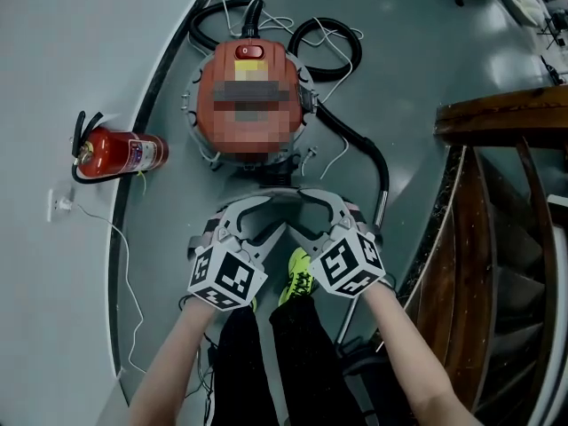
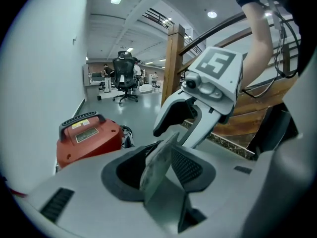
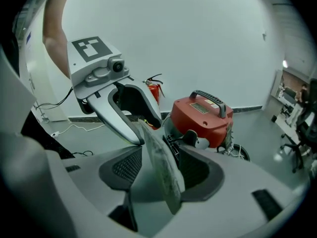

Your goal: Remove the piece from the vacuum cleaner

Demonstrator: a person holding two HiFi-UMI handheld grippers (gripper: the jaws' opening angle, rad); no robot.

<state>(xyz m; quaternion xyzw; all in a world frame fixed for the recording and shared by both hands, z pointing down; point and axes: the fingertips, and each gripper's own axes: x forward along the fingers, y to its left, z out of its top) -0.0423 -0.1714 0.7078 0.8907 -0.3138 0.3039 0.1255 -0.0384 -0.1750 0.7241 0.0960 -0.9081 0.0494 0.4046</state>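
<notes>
Head view: the red vacuum cleaner (image 1: 253, 96) stands just beyond the left gripper (image 1: 257, 216) and right gripper (image 1: 321, 213), held side by side, both with jaws spread, gripping nothing, apart from it.

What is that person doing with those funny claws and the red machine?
A person stands over a red vacuum cleaner on the floor, holding a two-jaw tool in each hand. The left gripper and the right gripper hang side by side just short of it, both open and holding nothing. No piece has been taken off yet. A fire extinguisher lies nearby.
</notes>
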